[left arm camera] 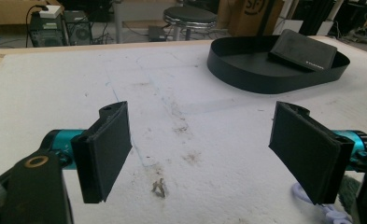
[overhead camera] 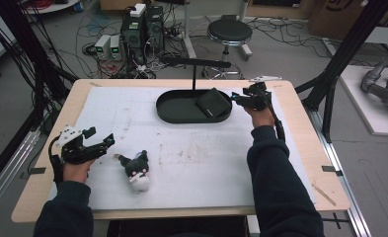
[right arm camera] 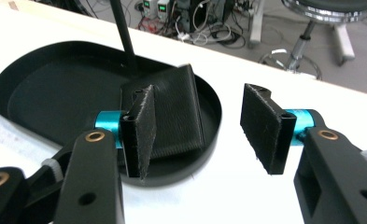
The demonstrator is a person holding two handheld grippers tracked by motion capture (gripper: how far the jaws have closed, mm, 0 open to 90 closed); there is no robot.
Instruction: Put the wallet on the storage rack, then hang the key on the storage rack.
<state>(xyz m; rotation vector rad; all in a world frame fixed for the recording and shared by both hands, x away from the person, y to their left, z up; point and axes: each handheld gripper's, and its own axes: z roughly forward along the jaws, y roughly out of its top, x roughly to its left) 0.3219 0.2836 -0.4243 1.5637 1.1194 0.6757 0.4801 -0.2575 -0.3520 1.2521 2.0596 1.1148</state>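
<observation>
The worktop [overhead camera: 300,163] was a pale wood slab with a big white foam-looking sheet [overhead camera: 191,163] laid over most of it, and that sheet was pretty grubby: brownish scuffs and smudges down the middle, plus faint pencil-ish lines. In the left gripper view you could see a small crumb of dirt sitting on it between the jaws.

At the far side sat a black oval tray [overhead camera: 174,109] with a thin black post rising from its back edge to a horizontal bar. A black wallet [overhead camera: 213,102] lay in the tray's right end, tilted up against the rim. The right gripper [overhead camera: 242,98] hovered just right of that tray end, jaws apart with nothing between them, wallet just ahead of it in the right gripper view.

The left gripper [overhead camera: 102,140] was down at the near left of the sheet, jaws wide apart and empty too. Just to its right lay a small plush toy [overhead camera: 137,172], black and white, flopped on the sheet, not touching the gripper.

The room behind was a proper lab mess: grey floor covered in tangled cables, a couple of computer towers [overhead camera: 143,27] and small white boxes, a round black stool [overhead camera: 229,32], cardboard boxes against the back wall, and black frame struts at both sides of the worktop. A grey robot arm [overhead camera: 381,86] lay on a white platform off to the right.
</observation>
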